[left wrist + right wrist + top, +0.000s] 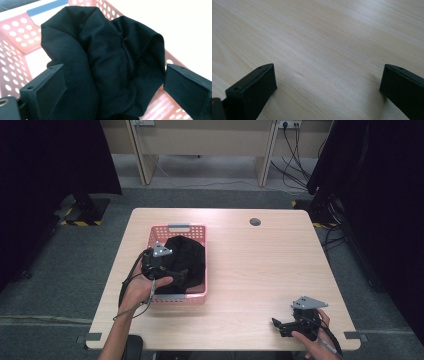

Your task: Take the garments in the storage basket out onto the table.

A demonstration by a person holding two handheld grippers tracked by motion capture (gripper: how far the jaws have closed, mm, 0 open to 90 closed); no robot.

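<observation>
From above, a pink basket (200, 232) sits left of centre on the wooden table (260, 270) with a black cloth (187, 257) bunched inside. The left gripper (113, 85) spreads its jaws wide around the folds, grasping nothing. The right gripper (327, 87) – jaws apart, empty – rests near the table's front right corner, well apart from the basket.

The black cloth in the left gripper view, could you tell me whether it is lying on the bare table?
No, the black cloth is bunched up inside the pink basket, whose perforated walls surround it.
</observation>
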